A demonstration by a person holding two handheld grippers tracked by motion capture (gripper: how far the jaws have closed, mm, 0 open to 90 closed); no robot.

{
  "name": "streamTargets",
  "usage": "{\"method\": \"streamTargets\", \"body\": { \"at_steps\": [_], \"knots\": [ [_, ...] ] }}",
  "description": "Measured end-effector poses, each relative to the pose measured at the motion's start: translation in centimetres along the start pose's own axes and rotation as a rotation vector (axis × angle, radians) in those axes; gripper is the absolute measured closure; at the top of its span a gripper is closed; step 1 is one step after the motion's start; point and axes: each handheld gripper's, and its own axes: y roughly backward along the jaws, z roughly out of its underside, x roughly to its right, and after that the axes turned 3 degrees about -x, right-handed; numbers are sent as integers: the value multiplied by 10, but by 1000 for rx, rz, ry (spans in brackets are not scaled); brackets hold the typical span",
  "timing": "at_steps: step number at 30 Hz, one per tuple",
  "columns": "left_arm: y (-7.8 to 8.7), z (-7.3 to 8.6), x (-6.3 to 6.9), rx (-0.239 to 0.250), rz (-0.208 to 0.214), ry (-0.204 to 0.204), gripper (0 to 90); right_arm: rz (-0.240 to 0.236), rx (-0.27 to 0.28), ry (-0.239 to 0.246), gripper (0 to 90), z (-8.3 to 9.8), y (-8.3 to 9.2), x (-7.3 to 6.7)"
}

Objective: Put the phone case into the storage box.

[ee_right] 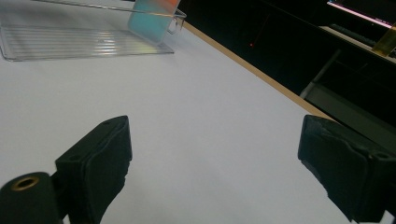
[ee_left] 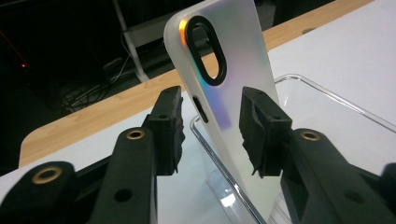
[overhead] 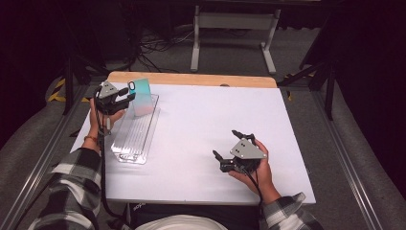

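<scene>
The left gripper (ee_left: 212,133) is held at the far end of a clear tray (overhead: 125,147), its jaws slightly apart on either side of a phone case (ee_left: 229,79) without pressing it. The case stands tilted between them, its lower end inside the tray. The placing step seems nearly done; next, the gripper would need to be drawn back without tipping the case. Nothing else is seen in the tray. The right gripper (overhead: 229,144) is held wide apart, well away over the table (overhead: 201,115).

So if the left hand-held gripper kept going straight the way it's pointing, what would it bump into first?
Most likely the iridescent phone case, which stands tilted in the clear tray. It already sits between the open jaws of the left hand-held gripper, though whether either pad touches it yet is hard to tell.
</scene>
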Motion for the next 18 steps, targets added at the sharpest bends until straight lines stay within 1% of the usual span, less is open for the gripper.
{"method": "streamTargets", "body": {
  "at_steps": [1,3,6,7,10,11,13,14,15,18],
  "knots": [
    [0,0,0,5,-4,9,573,0,1,0,103,0,0,0],
    [0,0,0,8,-10,5,557,-2,-1,-1,103,0,0,1],
    [2,-1,-1,18,-24,10,525,-1,0,0,104,0,0,0],
    [3,-2,0,25,-28,18,500,0,2,2,103,0,0,0],
    [5,-2,0,31,-23,25,497,1,1,0,103,0,0,1],
    [6,-3,0,33,-27,18,497,2,1,-1,103,0,0,0],
    [8,-4,0,46,-30,25,492,1,2,3,103,0,1,0],
    [9,-4,-1,46,-30,20,489,1,3,4,103,-1,1,0],
    [9,-4,0,48,-29,29,483,1,2,4,104,-1,0,0],
    [10,-4,0,45,-25,31,471,2,2,3,103,0,0,0]
  ]
}}
